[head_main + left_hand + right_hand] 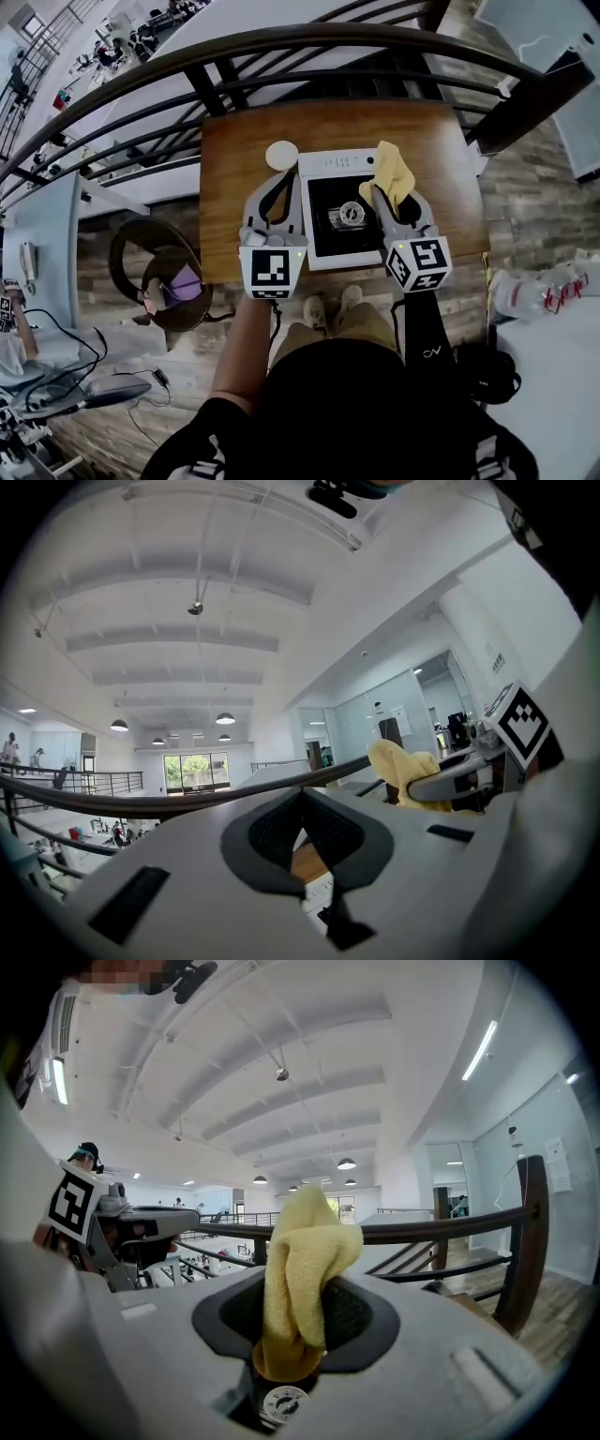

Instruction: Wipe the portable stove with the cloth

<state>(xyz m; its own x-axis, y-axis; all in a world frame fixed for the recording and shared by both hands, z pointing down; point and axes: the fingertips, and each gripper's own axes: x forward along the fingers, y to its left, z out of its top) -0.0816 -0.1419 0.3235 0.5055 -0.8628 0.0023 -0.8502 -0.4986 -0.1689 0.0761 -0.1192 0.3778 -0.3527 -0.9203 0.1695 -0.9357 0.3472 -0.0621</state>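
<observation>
Looking steeply down from overhead onto the counter; both gripper views low, close, tilted up toward the ceiling; railing and cloth shared by all

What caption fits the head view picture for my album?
Right gripper pinches a yellow cloth by the portable stove on a wooden table; left gripper is shut, empty.

No readable txt; stove panel marks too small, blurry.
</observation>
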